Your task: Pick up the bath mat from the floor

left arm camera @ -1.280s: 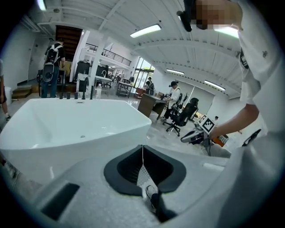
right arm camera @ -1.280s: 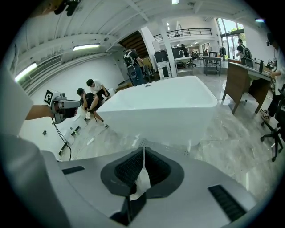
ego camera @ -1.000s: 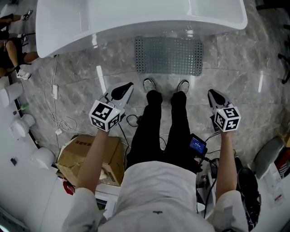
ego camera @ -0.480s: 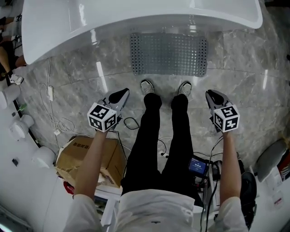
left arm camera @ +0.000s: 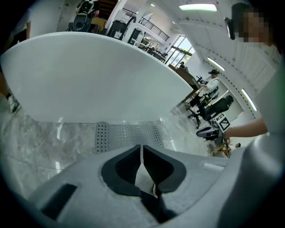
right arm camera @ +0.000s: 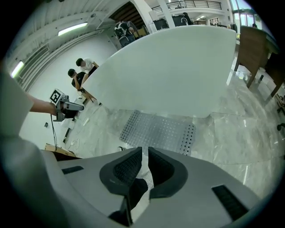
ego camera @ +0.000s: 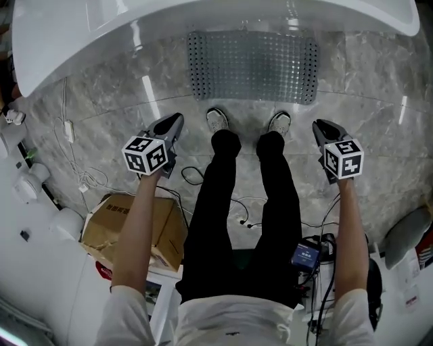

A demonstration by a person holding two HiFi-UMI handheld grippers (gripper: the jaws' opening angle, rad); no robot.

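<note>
Left gripper (left arm camera: 141,152): jaws pressed together, nothing between them; held left of the person's legs, pointing far toward the mat.
Right gripper (right arm camera: 145,155): jaws together as well, empty; held right of the legs, well apart from the left one.
Bath mat (ego camera: 252,65): grey, perforated, flat on the floor just beyond the shoes, far edge at the bathtub; neither gripper touches it.
Shoes (ego camera: 218,120): pale, side by side, toes toward the mat.
Bathtub (ego camera: 203,20): white, curved, spanning the far side.
Floor (ego camera: 101,94): grey marble.
Cardboard box (ego camera: 128,226): near left, under the left arm.
</note>
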